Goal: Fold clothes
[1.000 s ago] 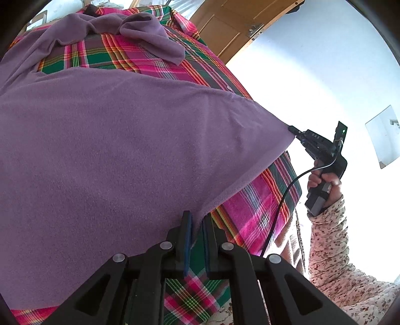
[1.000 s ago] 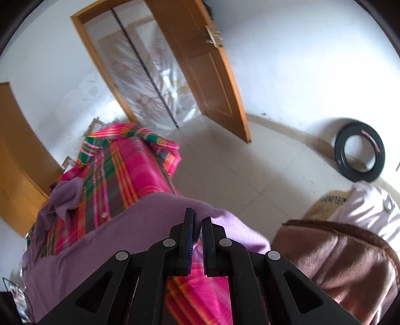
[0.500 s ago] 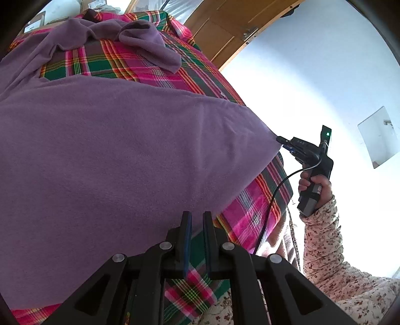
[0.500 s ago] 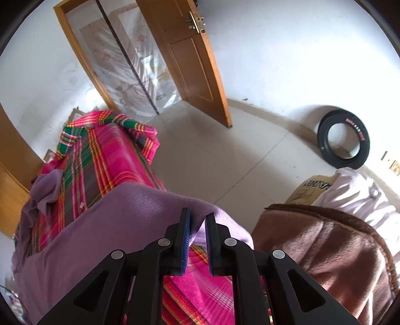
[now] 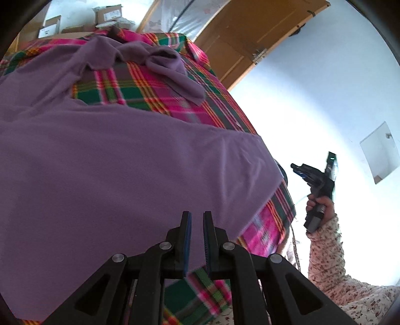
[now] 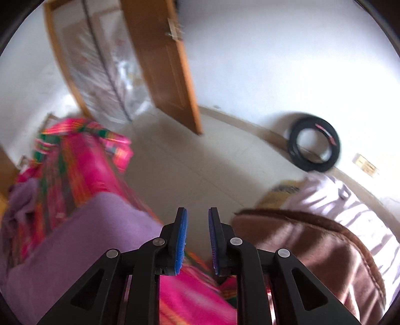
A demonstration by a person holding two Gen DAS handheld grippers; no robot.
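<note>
A purple fleece garment [image 5: 125,175] lies spread over a bed with a pink and green plaid cover [image 5: 150,92], its sleeves bunched at the far end [image 5: 162,62]. My left gripper [image 5: 197,220] is shut on the garment's near hem, with purple fabric filling the narrow gap between its pads. My right gripper [image 5: 294,167] hangs in the air just off the garment's right corner, apart from the cloth. In the right wrist view the right gripper [image 6: 197,212] stands open with nothing between its blue pads, and the garment [image 6: 75,237] lies lower left.
A person's hand [image 5: 322,205] in a floral sleeve holds the right gripper. A brown blanket [image 6: 300,250] and pale cloth [image 6: 350,200] lie to the right. A black tyre [image 6: 313,145] leans on the wall, near an open wooden door [image 6: 162,62]. Boxes [image 5: 107,15] stand behind the bed.
My right gripper has opened, let go of the garment's corner and drawn away to the right. The released corner has dropped onto the bed. The left gripper keeps its hold.
</note>
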